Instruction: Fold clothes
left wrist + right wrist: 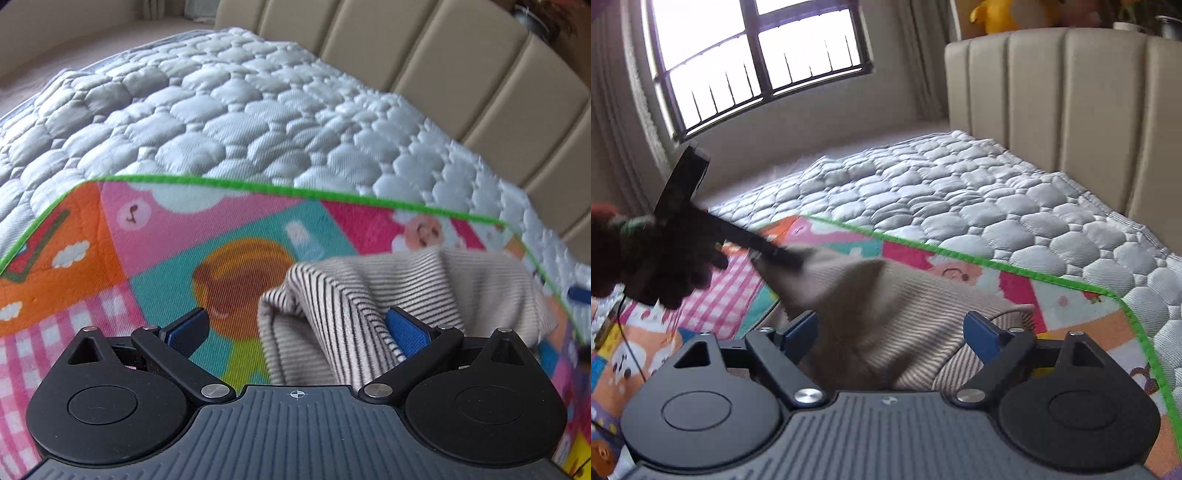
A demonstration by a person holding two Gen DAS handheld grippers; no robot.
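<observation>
My left gripper (295, 328) has its jaws wide open, with a bump of the striped top (406, 280) between them. My right gripper (890, 332) is wide open too, holding nothing. The top lies on the colourful mat (110, 258) on the bed (221, 110).

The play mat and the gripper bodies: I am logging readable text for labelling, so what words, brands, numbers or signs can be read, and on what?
No words, brands or numbers can be read in either view.
Play mat: cartoon pictures only; any lettering is too blurred to read.
Left hand-held gripper: a small crosshair mark on its body, no text.
Right hand-held gripper: a similar small round mark, no text.
Striped garment: no label visible.
</observation>
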